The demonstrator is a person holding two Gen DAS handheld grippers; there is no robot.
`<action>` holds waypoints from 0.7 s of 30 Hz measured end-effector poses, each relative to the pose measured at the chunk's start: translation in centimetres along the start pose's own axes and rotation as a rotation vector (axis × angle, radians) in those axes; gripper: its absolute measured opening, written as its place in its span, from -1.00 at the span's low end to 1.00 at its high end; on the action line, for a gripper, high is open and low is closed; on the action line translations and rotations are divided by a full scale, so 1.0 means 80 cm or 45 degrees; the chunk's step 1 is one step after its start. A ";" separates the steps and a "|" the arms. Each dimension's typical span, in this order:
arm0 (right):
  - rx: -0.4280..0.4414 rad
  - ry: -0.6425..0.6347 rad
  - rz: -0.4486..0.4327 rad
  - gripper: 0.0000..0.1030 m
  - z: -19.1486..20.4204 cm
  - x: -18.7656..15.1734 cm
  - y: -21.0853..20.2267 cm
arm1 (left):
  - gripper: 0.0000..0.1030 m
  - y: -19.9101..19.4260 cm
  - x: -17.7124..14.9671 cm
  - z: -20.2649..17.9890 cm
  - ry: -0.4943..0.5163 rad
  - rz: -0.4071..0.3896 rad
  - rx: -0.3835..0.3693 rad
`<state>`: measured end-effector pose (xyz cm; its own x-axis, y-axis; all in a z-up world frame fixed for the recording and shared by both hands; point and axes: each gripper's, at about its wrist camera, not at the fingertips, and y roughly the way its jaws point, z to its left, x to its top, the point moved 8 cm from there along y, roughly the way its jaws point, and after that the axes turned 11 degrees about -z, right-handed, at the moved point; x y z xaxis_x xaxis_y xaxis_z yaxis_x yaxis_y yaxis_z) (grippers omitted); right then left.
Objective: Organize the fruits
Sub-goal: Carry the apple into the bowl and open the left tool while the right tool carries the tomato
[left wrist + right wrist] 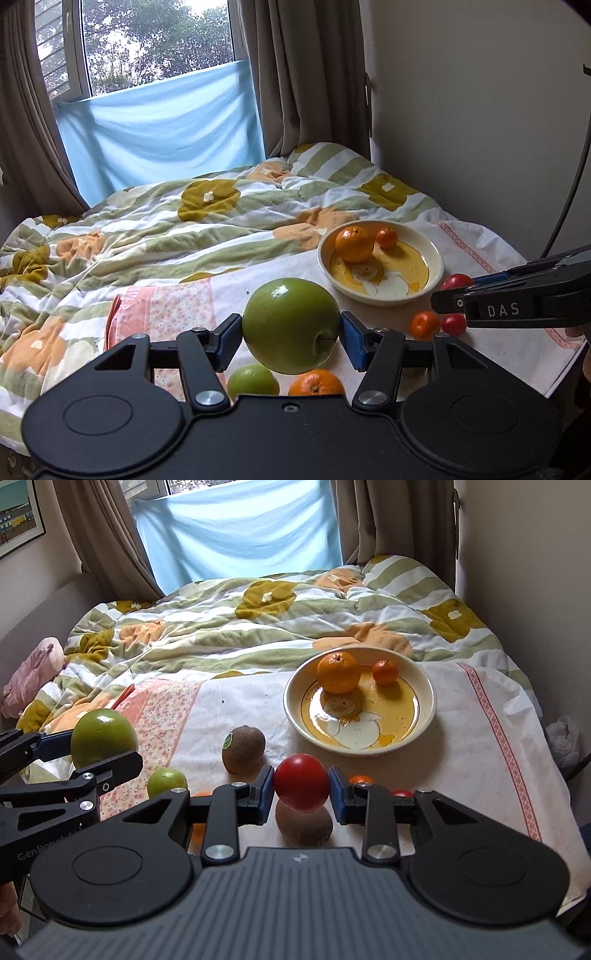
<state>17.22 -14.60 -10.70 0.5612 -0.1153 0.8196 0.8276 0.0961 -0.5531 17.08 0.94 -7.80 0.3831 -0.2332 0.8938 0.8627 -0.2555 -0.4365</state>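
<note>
My left gripper (291, 326) is shut on a large green apple (291, 325) and holds it above the cloth; the apple also shows in the right wrist view (103, 736). My right gripper (301, 782) is shut on a red tomato (301, 782), held above a kiwi (303, 823). A cream bowl (424, 698) with a duck picture holds an orange (338, 672) and a small mandarin (385, 672). A second kiwi (243, 749), a small green apple (167, 782), a mandarin (424, 325) and another tomato (453, 324) lie on the cloth.
The fruit lies on a white cloth (480, 738) over a bed with a flowered quilt (258, 627). An orange (316, 384) lies under my left gripper. A pink soft toy (33, 672) sits at the left edge. A wall stands at the right, a window with curtains behind.
</note>
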 end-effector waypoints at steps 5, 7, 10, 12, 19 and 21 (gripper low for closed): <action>0.038 -0.036 -0.017 -0.10 -0.037 0.036 0.013 | 0.19 0.026 0.034 -0.025 -0.013 -0.025 0.022; 0.046 -0.041 -0.023 -0.10 -0.055 0.050 0.022 | 0.19 0.041 0.046 -0.037 -0.015 -0.025 0.027; 0.049 -0.051 -0.023 -0.10 -0.083 0.068 0.039 | 0.19 0.068 0.058 -0.054 -0.028 -0.016 0.028; 0.052 -0.060 -0.018 -0.10 -0.101 0.078 0.054 | 0.19 0.088 0.064 -0.066 -0.037 -0.002 0.029; 0.076 -0.067 0.048 -0.10 -0.156 0.096 0.114 | 0.19 0.172 0.055 -0.100 -0.038 0.091 0.047; 0.083 -0.070 0.070 -0.10 -0.168 0.096 0.132 | 0.19 0.196 0.045 -0.107 -0.034 0.134 0.058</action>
<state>30.45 -27.80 -12.27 0.6027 -0.0536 0.7962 0.7917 0.1648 -0.5882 29.20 -11.94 -12.29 0.4806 -0.2317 0.8458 0.8310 -0.1877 -0.5236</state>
